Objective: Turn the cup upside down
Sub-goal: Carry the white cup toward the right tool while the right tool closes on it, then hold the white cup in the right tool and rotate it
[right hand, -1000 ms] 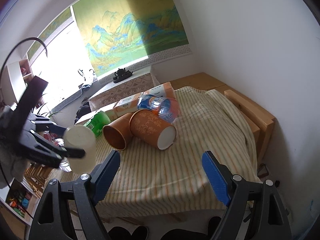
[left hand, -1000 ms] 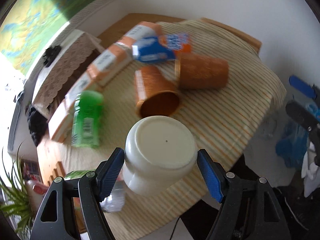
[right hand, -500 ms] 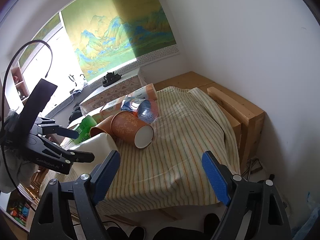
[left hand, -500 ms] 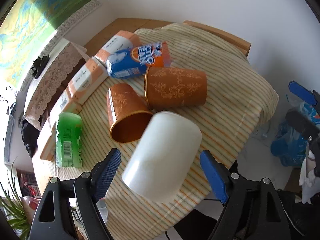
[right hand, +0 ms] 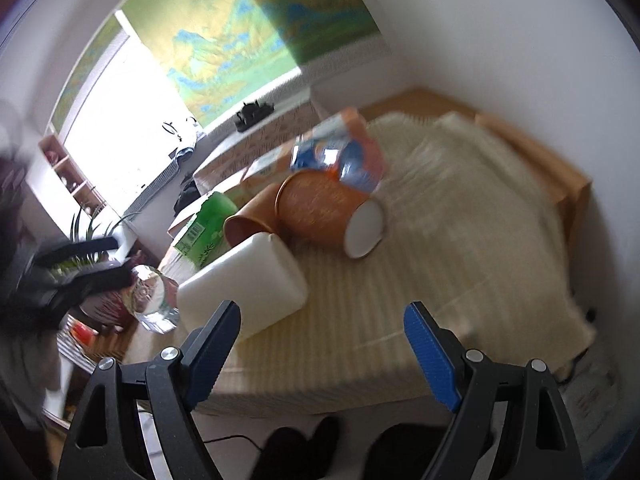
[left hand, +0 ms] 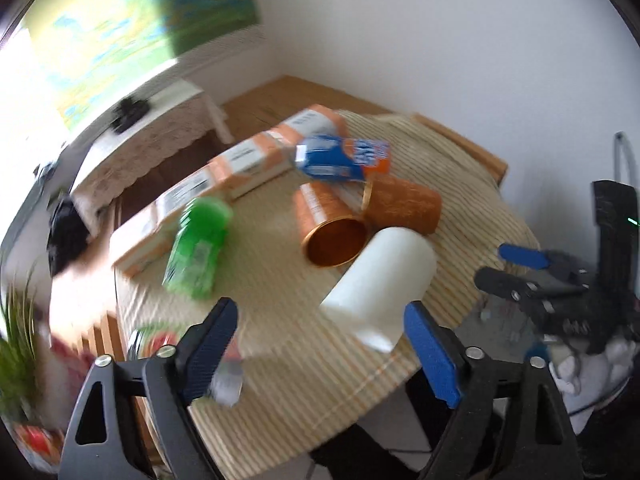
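The white cup [left hand: 382,280] lies on its side on the striped tablecloth [left hand: 280,360], its closed base toward two orange cups. It also shows in the right wrist view [right hand: 244,284]. My left gripper [left hand: 320,352] is open and empty, pulled back from the cup, which lies ahead and to the right between the blue pads. My right gripper [right hand: 322,352] is open and empty above the table's near edge, with the white cup just beyond its left fingertip [right hand: 216,336].
Two orange cups [left hand: 332,226] [left hand: 404,204] lie on their sides behind the white cup. A green bottle [left hand: 200,248], a blue-orange packet [left hand: 340,156] and cartons [left hand: 240,168] lie farther back. A clear bottle [right hand: 154,300] stands at the table's left edge. The view is motion-blurred.
The left gripper let go of the white cup, which dropped onto its side on the cloth. The left gripper then drew back and swung. The right gripper moved closer to the cup.
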### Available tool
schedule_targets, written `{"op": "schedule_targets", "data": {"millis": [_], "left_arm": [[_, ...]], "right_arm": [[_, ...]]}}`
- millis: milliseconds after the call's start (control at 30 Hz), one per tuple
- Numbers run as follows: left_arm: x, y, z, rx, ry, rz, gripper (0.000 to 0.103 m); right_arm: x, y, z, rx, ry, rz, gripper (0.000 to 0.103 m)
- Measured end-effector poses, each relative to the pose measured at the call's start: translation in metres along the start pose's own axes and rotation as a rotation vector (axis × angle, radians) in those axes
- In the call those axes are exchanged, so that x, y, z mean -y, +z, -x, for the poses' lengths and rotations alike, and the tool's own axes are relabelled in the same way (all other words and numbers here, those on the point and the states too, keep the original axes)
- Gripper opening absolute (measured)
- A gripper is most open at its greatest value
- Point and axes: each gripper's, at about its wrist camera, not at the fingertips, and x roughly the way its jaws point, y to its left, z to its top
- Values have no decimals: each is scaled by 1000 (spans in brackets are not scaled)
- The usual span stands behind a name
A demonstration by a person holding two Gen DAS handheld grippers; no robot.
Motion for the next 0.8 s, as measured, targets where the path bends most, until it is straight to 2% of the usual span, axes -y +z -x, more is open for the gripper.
{"op": "schedule_targets", "data": {"millis": [167, 300, 367, 533, 800], "left_arm": [[-39, -57, 23, 87, 47, 191, 94], [-57, -99, 36, 139, 114, 294, 94], [-64, -115, 40, 149, 114, 335, 96], [-70, -137, 45, 167, 161, 348, 97], [-74, -159, 31, 167, 149, 359, 97]], "right_arm": [[-11, 7, -21, -59, 31, -90, 81], [-18, 12, -37, -112, 41, -175, 81], [-20, 12, -44, -135, 40, -227, 81], [-30, 13, -54, -156, -5, -273, 81], [-38, 16, -73, -212, -21, -394, 81]]}}
